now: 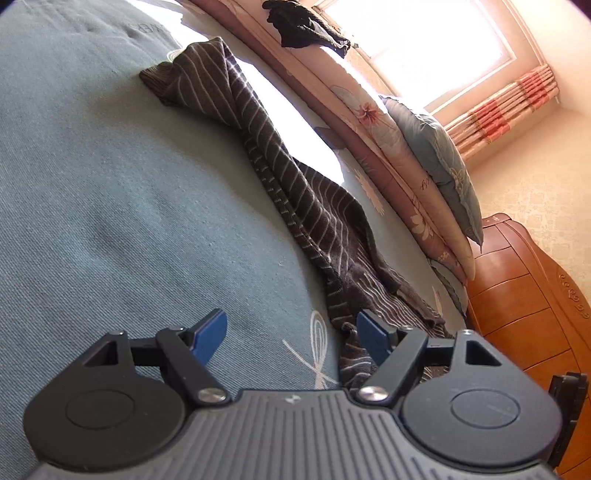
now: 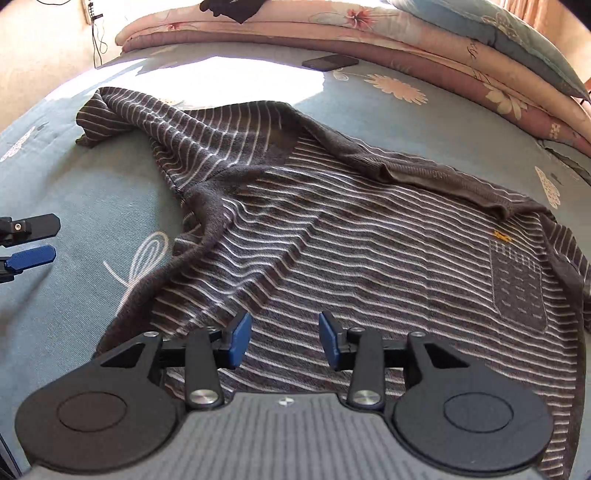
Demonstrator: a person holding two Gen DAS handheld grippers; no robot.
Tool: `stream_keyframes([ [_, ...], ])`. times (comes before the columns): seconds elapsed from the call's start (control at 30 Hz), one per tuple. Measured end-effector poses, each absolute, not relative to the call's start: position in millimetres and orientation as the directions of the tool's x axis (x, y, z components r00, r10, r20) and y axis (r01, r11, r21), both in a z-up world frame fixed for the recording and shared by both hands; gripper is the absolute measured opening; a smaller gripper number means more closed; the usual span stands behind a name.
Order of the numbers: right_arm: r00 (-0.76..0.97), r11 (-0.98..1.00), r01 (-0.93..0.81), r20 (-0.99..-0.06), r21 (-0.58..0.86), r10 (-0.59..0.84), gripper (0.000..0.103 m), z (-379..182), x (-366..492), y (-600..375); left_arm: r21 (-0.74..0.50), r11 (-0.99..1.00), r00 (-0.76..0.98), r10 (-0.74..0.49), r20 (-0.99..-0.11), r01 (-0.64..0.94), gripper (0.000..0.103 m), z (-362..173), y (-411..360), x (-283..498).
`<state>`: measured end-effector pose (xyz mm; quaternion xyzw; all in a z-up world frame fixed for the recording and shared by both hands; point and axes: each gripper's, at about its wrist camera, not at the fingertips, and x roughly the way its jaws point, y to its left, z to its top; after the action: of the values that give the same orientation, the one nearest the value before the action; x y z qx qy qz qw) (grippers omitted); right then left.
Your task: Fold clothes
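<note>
- Sweater, dark brown with thin white stripes, lies spread on the bed, which is covered by a blue-grey sheet with pale flower prints.
- Right gripper hovers over the near part of the sweater; its jaws stand apart with only striped knit seen below the gap, and the blue pads clasp nothing.
- Left gripper is wide open and empty; its left pad is over bare sheet, while its right pad is right at the sweater's near edge, though contact cannot be told.
- In the right wrist view the left gripper's tips show at the left border, just beside the sweater's left hem.
- The garment's long axis runs from the lower right toward the upper left in the right wrist view, with a sleeve stretched to the far left and a ribbed band folded over along the far side.
- A chest pocket sits near the right edge.
- Folded floral quilts are stacked at the far side of the bed with a blue pillow on top; a dark phone lies on the sheet before them.
- A wooden headboard stands at the right in the left wrist view.
</note>
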<state>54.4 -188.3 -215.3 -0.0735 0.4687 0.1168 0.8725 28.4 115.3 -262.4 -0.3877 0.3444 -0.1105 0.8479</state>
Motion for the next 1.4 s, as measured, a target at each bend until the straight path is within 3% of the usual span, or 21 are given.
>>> stream_keyframes([
  [0.1,0.506,0.979,-0.191,-0.847,0.072,0.161,0.053,-234,48,-217,-0.752,0.656,0.724,-0.485,-0.49,-0.07,0.077,-266,106,33],
  [0.17,0.506,0.977,-0.208,-0.851,0.041,0.143,0.033,-247,43,-216,-0.741,0.667,0.723,-0.474,-0.503,-0.078,0.077,-267,100,34],
  [0.2,0.538,0.974,-0.224,-0.836,-0.023,0.104,0.007,-250,37,-211,-0.738,0.67,0.723,-0.47,-0.507,-0.081,0.077,-267,98,35],
  [0.3,0.575,0.969,-0.238,-0.814,-0.073,0.08,0.002,-247,28,-210,-0.73,0.679,0.723,-0.462,-0.513,-0.083,0.077,-268,95,34],
  [0.43,0.598,0.968,-0.217,-0.801,-0.125,0.03,0.002,-232,26,-229,-0.718,0.691,0.72,-0.457,-0.522,-0.082,0.077,-267,93,35],
  [0.57,0.573,0.979,-0.192,-0.818,-0.073,0.051,0.003,-224,23,-254,-0.728,0.682,0.709,-0.479,-0.517,-0.07,0.077,-267,88,38],
  [0.73,0.612,0.985,-0.167,-0.788,-0.045,0.067,0.022,-215,3,-273,-0.763,0.645,0.676,-0.547,-0.494,-0.035,0.077,-270,77,42],
  [0.87,0.642,0.997,-0.067,-0.767,-0.045,0.008,0.027,-206,-9,-305,-0.803,0.596,0.654,-0.595,-0.467,-0.031,0.077,-275,69,48],
  [0.93,0.651,0.999,-0.004,-0.758,-0.044,-0.03,0.037,-202,-17,-327,-0.823,0.567,0.648,-0.615,-0.449,-0.032,0.077,-278,64,56],
  [1.03,0.664,0.998,0.065,-0.747,0.019,-0.029,0.038,-201,-31,-354,-0.854,0.521,0.639,-0.652,-0.408,-0.014,0.074,-283,55,74],
  [1.07,0.669,0.996,0.082,-0.743,0.038,-0.026,0.038,-202,-36,-362,-0.855,0.518,0.63,-0.657,-0.413,-0.021,0.071,-285,53,80],
  [1.13,0.681,0.993,0.104,-0.731,0.049,-0.035,0.038,-204,-47,-372,-0.834,0.549,0.629,-0.63,-0.456,-0.054,0.053,-290,47,90],
  [1.4,0.707,0.987,0.145,-0.705,0.072,-0.053,0.039,-217,-79,-408,-0.792,0.61,0.623,-0.613,-0.485,-0.015,0.027,-298,29,106],
])
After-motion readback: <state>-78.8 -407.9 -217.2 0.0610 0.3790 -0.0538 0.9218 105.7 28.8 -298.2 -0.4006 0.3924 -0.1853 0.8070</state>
